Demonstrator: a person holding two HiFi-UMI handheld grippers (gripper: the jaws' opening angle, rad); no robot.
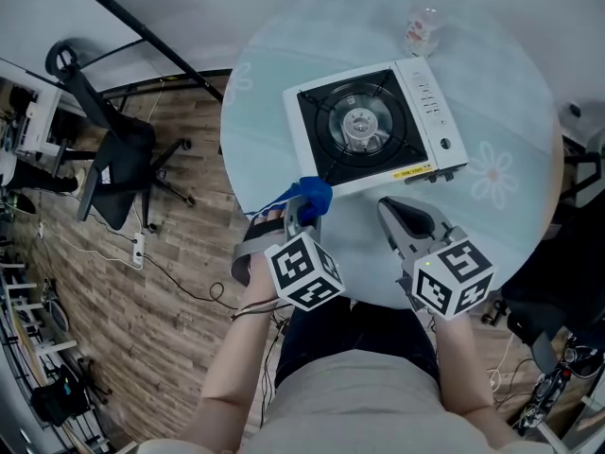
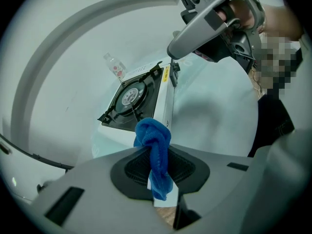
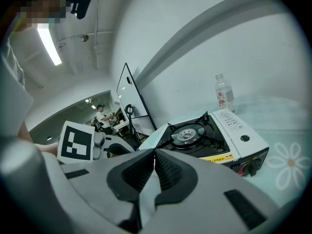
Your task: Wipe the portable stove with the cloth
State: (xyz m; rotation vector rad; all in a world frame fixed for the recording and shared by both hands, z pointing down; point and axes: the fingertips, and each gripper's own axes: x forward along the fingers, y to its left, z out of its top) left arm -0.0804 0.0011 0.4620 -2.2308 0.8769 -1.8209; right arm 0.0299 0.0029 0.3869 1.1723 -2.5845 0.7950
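The white portable stove (image 1: pixel 373 126) with a black burner top sits in the middle of the round glass table (image 1: pixel 510 93). My left gripper (image 1: pixel 301 218) hovers just short of the stove's near left corner, shut on a bunched blue cloth (image 1: pixel 312 194). In the left gripper view the cloth (image 2: pixel 153 147) hangs pinched between the pads, with the stove (image 2: pixel 139 94) beyond it. My right gripper (image 1: pixel 386 204) is near the stove's front edge, shut with nothing in it. Its view shows the pads meeting (image 3: pixel 154 156) and the stove (image 3: pixel 209 135) ahead.
A clear plastic bottle (image 1: pixel 423 28) stands behind the stove at the table's far side. A black office chair (image 1: pixel 118 159) is on the wood floor to the left. Another dark chair (image 1: pixel 577 206) stands at the right table edge.
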